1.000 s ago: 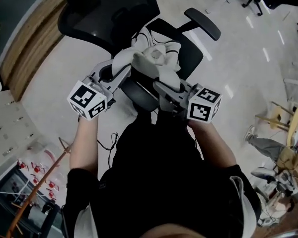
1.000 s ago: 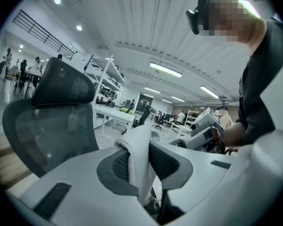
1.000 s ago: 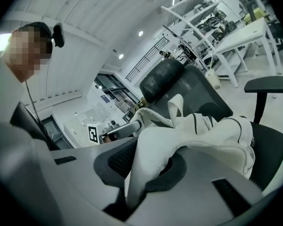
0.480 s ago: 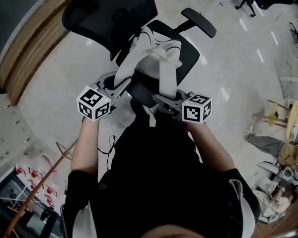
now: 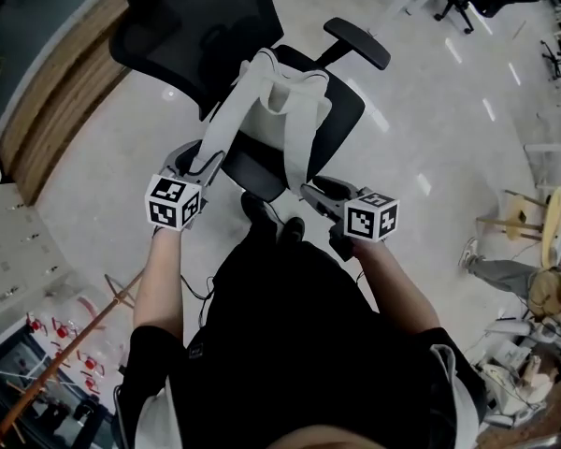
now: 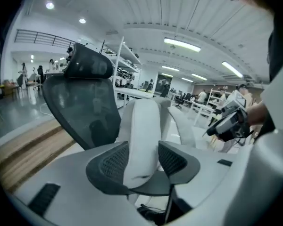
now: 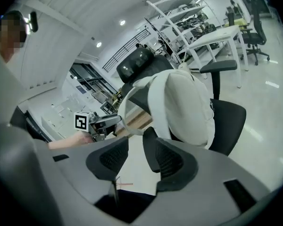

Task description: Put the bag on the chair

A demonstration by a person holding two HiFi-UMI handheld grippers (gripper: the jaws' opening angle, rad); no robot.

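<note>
Two sets of jaws, both standing apart, both just been opening. L gripper (image 6: 144,160): white shoulder strap (image 6: 144,126) runs down betw. its pads, not pinched; whether it brushes a pad, can't tell. R gripper (image 7: 133,155): nothing betw. its pads, only floor (image 5: 93,157) seen through the gap. Head view: L gripper sits at the lower end of that strap; R gripper is near the hanging end of the other strap (image 5: 296,143), apart from it. White bag (image 5: 280,110), a backpack, stands upright on the seat of the black office chair (image 5: 192,17), its back against the mesh backrest, straps facing the person. Armrest (image 5: 357,42) sticks out beyond the bag on the R side. Floor pale and glossy all round.
</note>
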